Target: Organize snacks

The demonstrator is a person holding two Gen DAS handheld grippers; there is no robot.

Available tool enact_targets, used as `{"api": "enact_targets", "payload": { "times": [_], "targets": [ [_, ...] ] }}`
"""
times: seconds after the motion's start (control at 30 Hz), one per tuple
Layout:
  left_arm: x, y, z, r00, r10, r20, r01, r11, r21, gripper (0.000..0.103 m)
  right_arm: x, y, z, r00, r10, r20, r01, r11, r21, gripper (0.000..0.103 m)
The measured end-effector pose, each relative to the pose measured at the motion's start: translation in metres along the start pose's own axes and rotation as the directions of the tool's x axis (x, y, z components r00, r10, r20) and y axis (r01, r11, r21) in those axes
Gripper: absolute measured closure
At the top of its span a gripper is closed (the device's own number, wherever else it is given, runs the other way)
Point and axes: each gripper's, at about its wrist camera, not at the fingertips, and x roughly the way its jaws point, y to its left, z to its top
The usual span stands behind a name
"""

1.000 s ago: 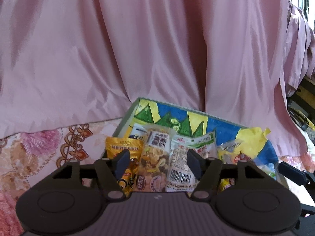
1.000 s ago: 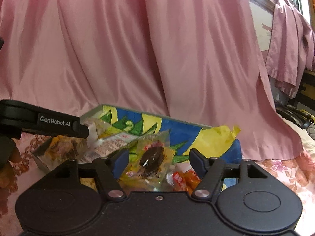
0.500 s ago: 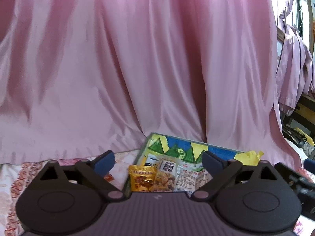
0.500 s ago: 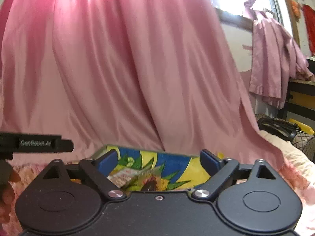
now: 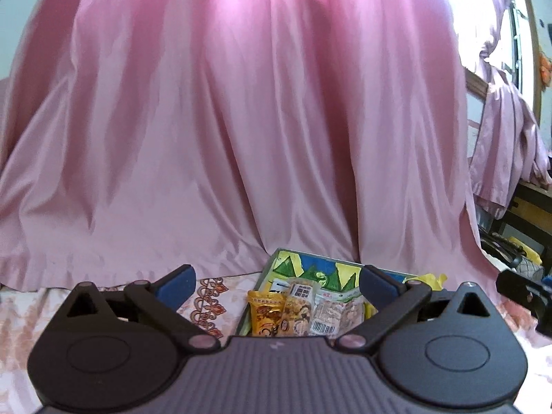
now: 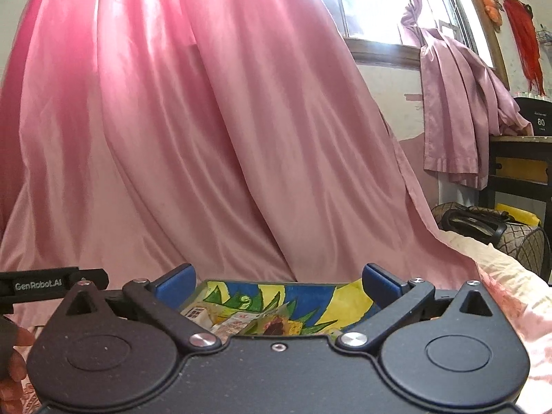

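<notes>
Backdrop: a pink satin curtain [image 5: 258, 138] hangs in folds behind everything; a window [image 6: 379, 10] glares at the upper right of the right wrist view.
Surface: a floral bedspread [image 5: 210, 296] in pink and brown.
Box: a painted cardboard box [image 5: 310, 267], green, blue and yellow inside, sits on the bedspread against the curtain hem.
Snacks: several packets stand side by side in the box, an orange packet [image 5: 265, 314], a mixed-nut packet [image 5: 298, 310] touching it, and a clear barcode packet [image 5: 336, 312] next along.
Left gripper [image 5: 276, 284]: jaws opening, spread wide, pads clear of everything; the packets show through the gap but lie beyond and below the tips.
Right gripper [image 6: 277, 284]: jaws opening, equally wide, nothing between the pads; only the box's far wall and a few wrappers [image 6: 241, 321] peek over its body.
Key relation: the box lies ahead of and beneath both tools; the packets' long axes run upright.
Nearer tool: judged about level, the left better centred on the orange and nut packets.
Judgement: both tools empty, snacks look boxed already.
</notes>
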Motion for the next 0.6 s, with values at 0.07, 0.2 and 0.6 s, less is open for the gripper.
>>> {"api": "enact_targets", "payload": {
  "times": [0.07,0.2,0.6],
  "targets": [
    [-0.012,-0.001,-0.006,1.000,0.006,0.016,-0.006,1.000,0.027,0.000,-0.010,0.001,-0.001,1.000,0.003,0.001,-0.003,1.000,0.001,0.001],
    [-0.032,-0.005,-0.016,1.000,0.016,0.022,-0.017,0.997,0.079,0.000,-0.030,0.004,-0.005,1.000,0.010,-0.002,-0.010,1.000,-0.011,0.001],
    [-0.081,-0.014,-0.041,1.000,0.007,0.016,-0.009,0.992,0.127,0.000,-0.084,0.006,-0.022,1.000,0.010,-0.022,-0.010,0.999,-0.033,0.001]
  ]
}}
